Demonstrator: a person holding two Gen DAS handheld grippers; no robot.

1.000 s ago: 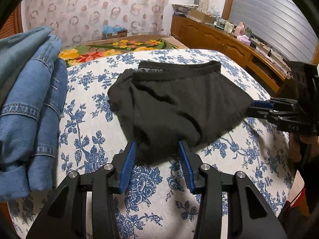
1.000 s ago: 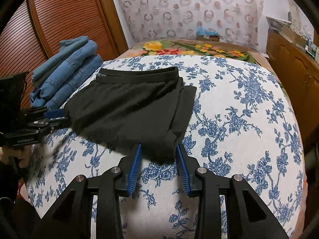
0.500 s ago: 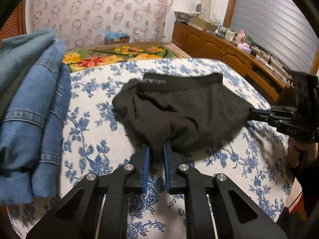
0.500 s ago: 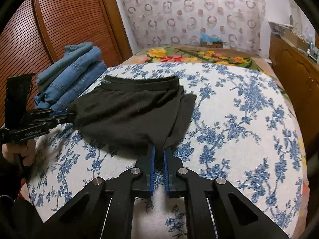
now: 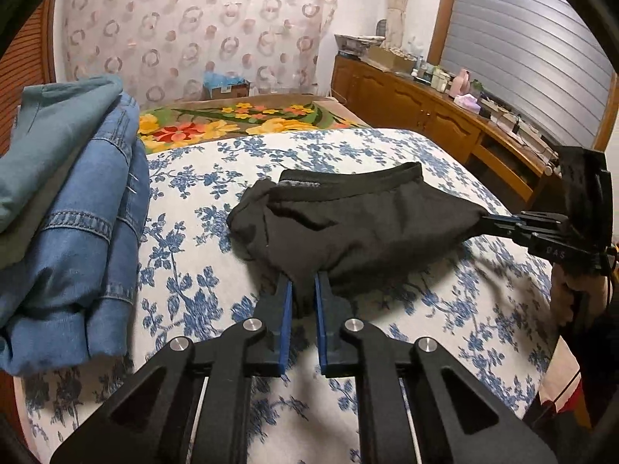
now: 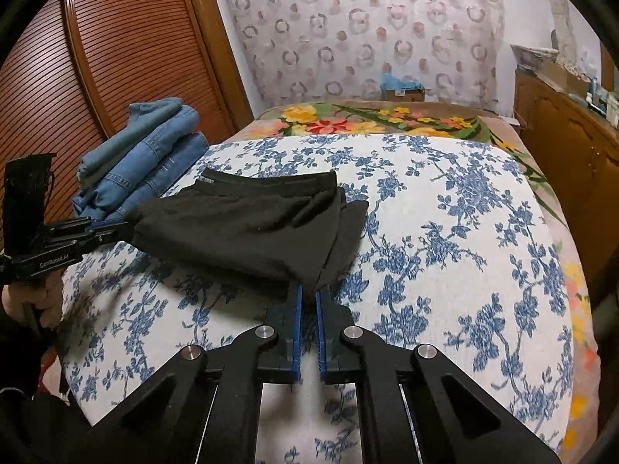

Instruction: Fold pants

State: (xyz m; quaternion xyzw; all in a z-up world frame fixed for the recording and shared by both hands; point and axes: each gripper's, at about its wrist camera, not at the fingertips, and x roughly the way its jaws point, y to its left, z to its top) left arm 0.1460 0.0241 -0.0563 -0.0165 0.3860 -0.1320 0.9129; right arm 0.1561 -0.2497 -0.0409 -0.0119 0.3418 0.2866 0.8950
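Note:
The black pants (image 5: pixel 348 224) lie partly folded on the blue-flowered bedspread (image 5: pixel 201 270), waistband at the far side. My left gripper (image 5: pixel 303 282) is shut on the near left corner of the pants and lifts it off the bed. My right gripper (image 6: pixel 307 294) is shut on the near right corner of the black pants (image 6: pixel 247 228), also lifted. Each gripper shows in the other's view: the right gripper (image 5: pixel 491 218) at the pants' right end, the left gripper (image 6: pixel 123 226) at their left end. The near hem hangs stretched between them.
A stack of folded blue jeans (image 5: pixel 69 208) sits on the bed's left side, also in the right wrist view (image 6: pixel 143 154). A floral blanket (image 5: pixel 232 120) lies beyond the bedspread. A wooden cabinet (image 5: pixel 464 127) runs along the right; slatted wooden doors (image 6: pixel 127 58) stand left.
Both grippers closed from open onto the near corners of the pants, then lifted them. The near hem has risen off the bed and stretched taut between them.

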